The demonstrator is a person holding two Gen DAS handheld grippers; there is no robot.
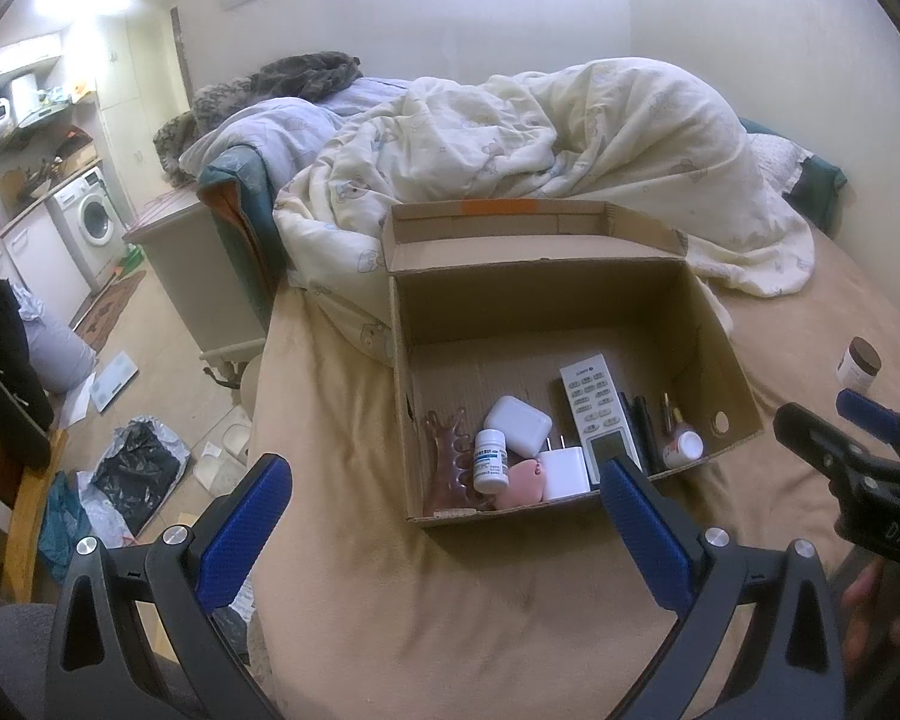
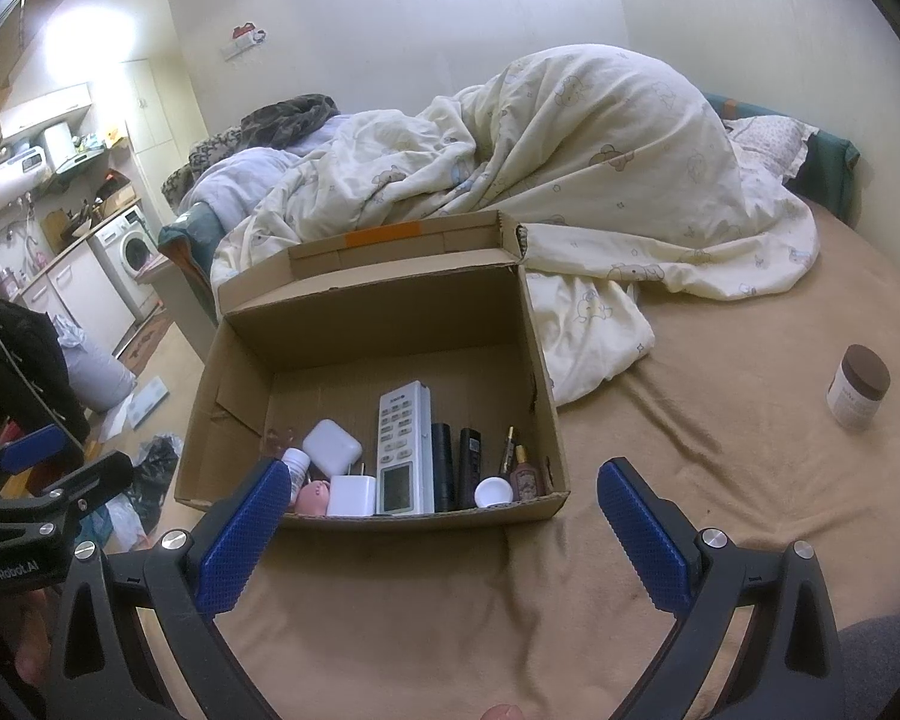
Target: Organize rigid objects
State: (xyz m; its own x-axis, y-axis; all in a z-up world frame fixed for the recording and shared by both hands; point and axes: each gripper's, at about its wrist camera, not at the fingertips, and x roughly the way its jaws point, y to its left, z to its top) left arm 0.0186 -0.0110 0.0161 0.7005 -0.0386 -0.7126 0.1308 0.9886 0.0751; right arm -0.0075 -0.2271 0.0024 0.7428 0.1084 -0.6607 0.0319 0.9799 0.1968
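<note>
An open cardboard box (image 1: 720,330) (image 2: 540,360) rests on the tan bed sheet. Inside lie a white remote (image 1: 597,414) (image 2: 403,447), a white earbud case (image 1: 517,425) (image 2: 331,447), a white charger plug (image 1: 564,471) (image 2: 353,493), a small white pill bottle (image 1: 489,461), a brown comb-like piece (image 1: 447,462), a pink item (image 1: 522,483), dark pens and small bottles. A brown-lidded jar (image 2: 858,387) (image 1: 858,366) stands alone on the sheet to the right. My left gripper (image 1: 444,534) is open just before the box. My right gripper (image 2: 441,540) is open too, empty.
A rumpled cream duvet (image 2: 570,180) lies piled behind the box. Left of the bed are a bedside cabinet (image 1: 198,276), floor clutter with a black bag (image 1: 138,468), and a washing machine (image 1: 90,222). The bed's left edge drops off near the box.
</note>
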